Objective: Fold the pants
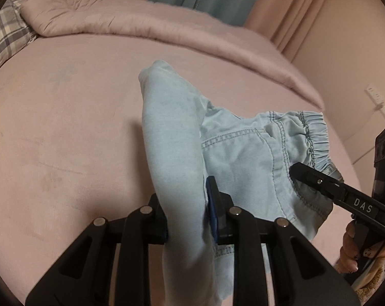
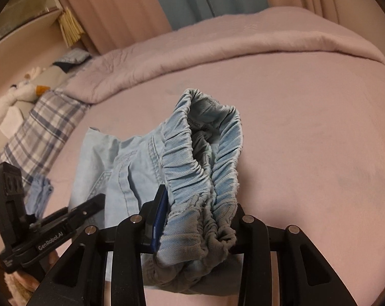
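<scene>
I am gripping the pants (image 1: 243, 153) over the bed (image 1: 65, 140), left gripper (image 1: 189, 219) clamped on a leg, right gripper (image 2: 197, 227) clamped on the waistband (image 2: 192, 158). The pants are stretching sideways between them, leg end left, so I judge the fold is hinging on that line.

Light blue pants (image 1: 243, 158), pink bed (image 1: 65, 127), plaid pillow (image 1: 6, 35).
</scene>
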Demonstrator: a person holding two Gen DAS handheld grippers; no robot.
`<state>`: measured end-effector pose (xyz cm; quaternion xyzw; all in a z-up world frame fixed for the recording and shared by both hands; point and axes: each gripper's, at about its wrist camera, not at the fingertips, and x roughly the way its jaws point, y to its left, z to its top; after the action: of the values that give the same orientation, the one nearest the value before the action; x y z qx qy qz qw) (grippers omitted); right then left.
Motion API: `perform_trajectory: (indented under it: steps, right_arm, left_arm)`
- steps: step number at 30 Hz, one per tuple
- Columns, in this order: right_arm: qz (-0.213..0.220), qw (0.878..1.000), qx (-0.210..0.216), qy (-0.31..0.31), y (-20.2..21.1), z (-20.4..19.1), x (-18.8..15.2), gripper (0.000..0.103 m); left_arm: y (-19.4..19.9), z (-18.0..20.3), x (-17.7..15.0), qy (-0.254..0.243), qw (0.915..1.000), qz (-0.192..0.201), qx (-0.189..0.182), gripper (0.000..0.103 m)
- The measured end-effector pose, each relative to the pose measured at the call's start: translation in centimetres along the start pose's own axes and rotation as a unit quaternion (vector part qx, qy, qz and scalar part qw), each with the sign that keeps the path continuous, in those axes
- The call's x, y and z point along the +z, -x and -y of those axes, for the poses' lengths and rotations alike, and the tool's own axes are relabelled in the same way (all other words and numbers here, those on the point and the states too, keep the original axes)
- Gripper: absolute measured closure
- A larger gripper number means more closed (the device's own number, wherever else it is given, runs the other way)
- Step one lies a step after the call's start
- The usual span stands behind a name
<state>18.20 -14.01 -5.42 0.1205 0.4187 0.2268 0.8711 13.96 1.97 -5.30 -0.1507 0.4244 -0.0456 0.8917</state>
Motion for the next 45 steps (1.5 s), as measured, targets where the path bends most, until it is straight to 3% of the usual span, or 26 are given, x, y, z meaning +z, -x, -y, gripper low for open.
perform_trajectory:
  steps: [6, 10, 12, 15, 16, 18, 21, 24, 31, 37, 45]
  right_arm:
    - [-0.048, 0.998, -0.03, -0.013, -3.7, 0.9, -1.8, 0.063]
    - [-0.057, 0.997, -0.036, -0.027, -3.7, 1.6, -2.3, 0.059]
    - [-0.057, 0.997, -0.04, -0.034, -3.3, 1.8, -2.4, 0.049]
    - [-0.056, 0.996, -0.058, -0.032, -2.1, 1.7, -2.7, 0.043]
    - [-0.051, 0.997, -0.056, -0.026, -1.3, 1.5, -2.9, 0.043]
    - [-0.035, 0.998, -0.055, -0.018, 0.5, 1.1, -3.0, 0.031]
    - [0.002, 0.998, -0.057, -0.018, 3.8, 0.4, -2.9, 0.018]
    - [0.035, 0.998, -0.058, -0.004, 7.4, -0.8, -2.9, 0.012]
    - [0.078, 0.994, -0.079, -0.002, 11.4, -1.7, -4.8, 0.01]
    - [0.063, 0.992, -0.11, -0.013, 9.9, -2.1, -6.1, 0.01]
    - [0.06, 0.991, -0.12, -0.004, 9.8, -3.4, -7.1, 0.01]
  left_arm:
    - [-2.5, -1.3, -1.6, 0.003, 0.9991, -0.031, 0.03, 0.078]
    - [-2.6, -1.2, -1.6, 0.003, 0.9982, -0.039, 0.047, 0.065]
    - [-2.0, -0.9, -1.5, 0.0, 0.9977, -0.045, 0.05, 0.059]
    - [0.9, -0.2, -1.5, -0.005, 0.9992, -0.018, 0.036, 0.047]
    - [2.2, 0.0, -1.5, -0.006, 0.9994, -0.005, 0.033, 0.035]
    - [4.6, 0.4, -1.6, -0.008, 0.9991, 0.025, 0.033, 0.024]
    - [8.2, 1.2, -1.7, -0.03, 0.9961, 0.066, 0.052, 0.012]
    - [10.7, 1.9, -2.2, -0.048, 0.9925, 0.086, 0.073, 0.002]
    - [12.4, 2.8, -4.5, -0.052, 0.9923, 0.071, 0.087, 0.0]
    - [11.1, 2.8, -6.8, -0.056, 0.9939, 0.034, 0.089, 0.0]
    - [11.5, 2.5, -7.5, -0.047, 0.9945, 0.031, 0.088, 0.0]
